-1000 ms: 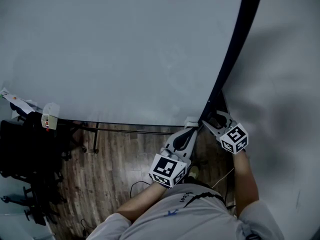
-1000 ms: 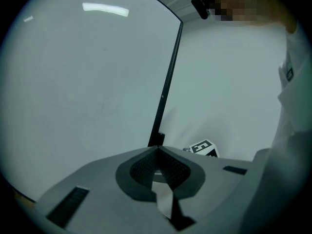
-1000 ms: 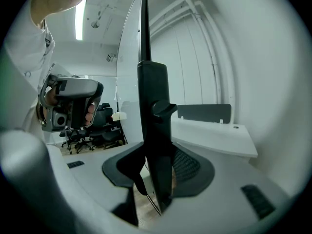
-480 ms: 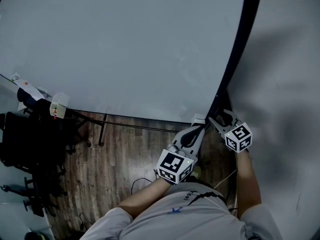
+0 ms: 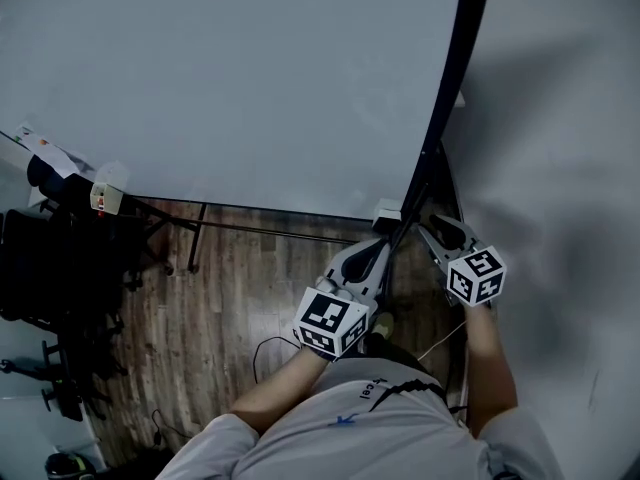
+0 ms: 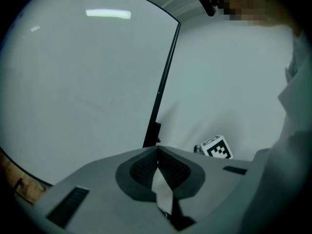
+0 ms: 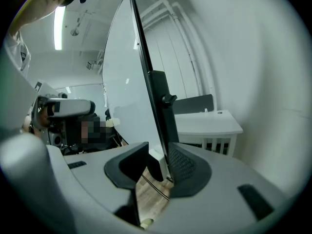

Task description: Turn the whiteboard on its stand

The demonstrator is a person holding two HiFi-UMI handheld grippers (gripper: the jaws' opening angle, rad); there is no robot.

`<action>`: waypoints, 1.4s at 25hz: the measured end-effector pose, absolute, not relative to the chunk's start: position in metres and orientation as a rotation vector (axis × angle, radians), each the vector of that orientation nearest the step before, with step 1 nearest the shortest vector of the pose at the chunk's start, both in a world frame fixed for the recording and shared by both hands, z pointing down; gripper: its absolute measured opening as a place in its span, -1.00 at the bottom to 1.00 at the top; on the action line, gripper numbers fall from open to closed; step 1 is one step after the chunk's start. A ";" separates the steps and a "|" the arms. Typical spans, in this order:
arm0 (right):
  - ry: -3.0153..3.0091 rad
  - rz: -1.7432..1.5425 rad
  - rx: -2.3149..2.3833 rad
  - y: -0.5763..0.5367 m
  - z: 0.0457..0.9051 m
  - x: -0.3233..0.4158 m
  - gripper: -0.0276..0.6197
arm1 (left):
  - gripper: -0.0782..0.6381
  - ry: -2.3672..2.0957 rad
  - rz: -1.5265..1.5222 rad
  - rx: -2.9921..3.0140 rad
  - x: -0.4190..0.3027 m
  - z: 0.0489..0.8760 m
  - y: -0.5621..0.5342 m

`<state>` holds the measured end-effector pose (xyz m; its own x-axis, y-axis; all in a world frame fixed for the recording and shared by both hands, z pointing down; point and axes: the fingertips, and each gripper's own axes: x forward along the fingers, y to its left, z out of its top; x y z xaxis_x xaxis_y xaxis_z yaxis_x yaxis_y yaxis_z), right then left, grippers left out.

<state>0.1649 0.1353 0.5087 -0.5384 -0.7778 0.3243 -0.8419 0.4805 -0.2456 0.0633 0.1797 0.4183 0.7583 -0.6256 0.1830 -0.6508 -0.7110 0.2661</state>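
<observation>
Black frame: straddled by right gripper, jaws just narrowed, not clamped.
Left gripper: pinched closed, empty.
Risk: frame lost at its 5 o'clock corner if turned unclamped.

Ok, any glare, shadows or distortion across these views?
Head view: dim, bluish, the whiteboard frame bowed by the lens, soft shadow on the wall. Left gripper view: ceiling-light glare on the whiteboard, dark corners. Right gripper view: heavy fisheye, blurred foreground.
</observation>
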 end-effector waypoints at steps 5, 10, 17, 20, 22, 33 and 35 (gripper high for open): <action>-2.628 0.700 1.492 0.159 0.483 0.152 -0.76 | -0.75 -1.010 0.163 2.602 0.040 0.427 0.195; -2.702 0.680 1.474 0.181 0.453 0.110 -0.83 | -0.75 -0.995 0.169 2.604 0.024 0.422 0.218; -2.697 0.696 1.502 0.216 0.450 0.052 -0.87 | -0.75 -0.971 0.166 2.603 -0.022 0.429 0.252; -2.683 0.710 1.546 0.243 0.451 0.019 -0.87 | -0.75 -0.955 0.169 2.599 -0.055 0.433 0.275; -2.674 0.707 1.570 0.258 0.449 -0.003 -0.87 | -0.75 -0.943 0.162 2.594 -0.077 0.434 0.289; -2.631 0.548 1.717 0.326 0.405 -0.033 -0.87 | -0.75 -0.811 0.083 2.686 -0.097 0.398 0.347; -2.614 0.514 1.738 0.336 0.401 -0.036 -0.87 | -0.75 -0.790 0.072 2.700 -0.098 0.392 0.354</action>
<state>-0.0356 0.3356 0.4012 -0.4023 -0.9041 0.1440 -0.8914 0.3509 -0.2869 -0.0979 0.3543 0.3915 0.8452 -0.5162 0.1383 -0.5327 -0.7934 0.2946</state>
